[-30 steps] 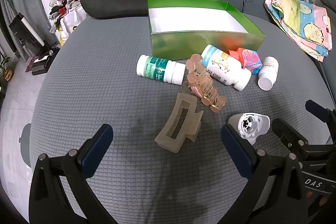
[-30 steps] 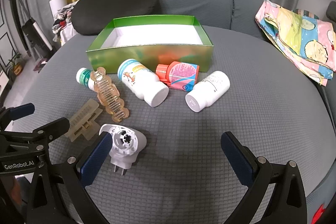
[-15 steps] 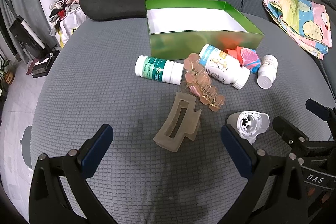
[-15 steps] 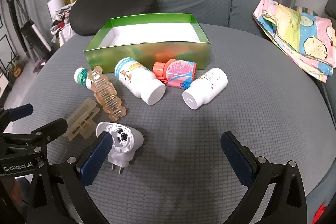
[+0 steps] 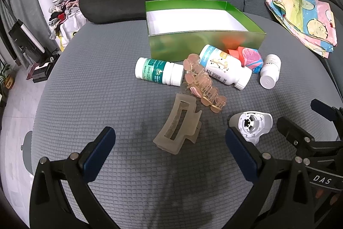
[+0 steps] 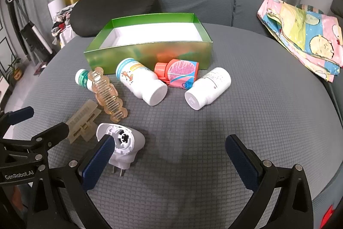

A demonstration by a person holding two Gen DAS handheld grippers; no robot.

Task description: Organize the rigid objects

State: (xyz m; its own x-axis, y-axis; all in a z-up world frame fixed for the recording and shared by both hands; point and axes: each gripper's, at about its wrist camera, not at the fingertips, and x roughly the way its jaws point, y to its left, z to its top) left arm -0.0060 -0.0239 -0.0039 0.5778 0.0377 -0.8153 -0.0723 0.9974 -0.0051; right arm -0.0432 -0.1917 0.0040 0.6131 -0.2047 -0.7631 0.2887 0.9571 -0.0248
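Left wrist view
Left gripper [image 5: 169, 143]: hovering low over the grey cushion [image 5: 96, 87], fingers spread wide apart, gripping nothing.
Beige hair claw [image 5: 178, 126]: lying flat between the two fingertips, slightly ahead of them, touching neither.
Peach hair claw [image 5: 202, 86]: lying just beyond the beige one, resting against the green-label bottle [image 5: 159, 74] on one side and the cartoon-label bottle [image 5: 225, 70] on the other.
White plug adapter [image 5: 253, 123]: sitting just behind the near-side fingertip, partly hidden by it.
Green box [image 5: 201, 25]: standing open past the bottles, showing only a white floor.
Pink-and-orange bottle [image 5: 248, 56]: lying against the box's front wall.
Plain white bottle [image 5: 270, 71]: lying on its side, cap facing the camera.
Right gripper [image 5: 310, 121]: showing only as black arms at the frame's edge.

Right wrist view
Right gripper [image 6: 169, 147]: hovering over bare cushion [image 6: 257, 104], fingers spread wide, clamping nothing.
White plug adapter [image 6: 124, 143]: lying prongs toward the camera, overlapped by the left-hand fingertip; contact impossible to judge.
Beige hair claw [image 6: 82, 121]: lying beside the adapter, outside the fingers.
Peach hair claw [image 6: 108, 93]: lying teeth-up, leaning on the green-label bottle [image 6: 82, 78].
Cartoon-label bottle [image 6: 141, 83], pink-and-orange bottle [image 6: 180, 73], plain white bottle [image 6: 208, 87]: lying in a row before the green box [image 6: 150, 53].
Patterned cloth [image 6: 304, 35]: folded well off to the side.
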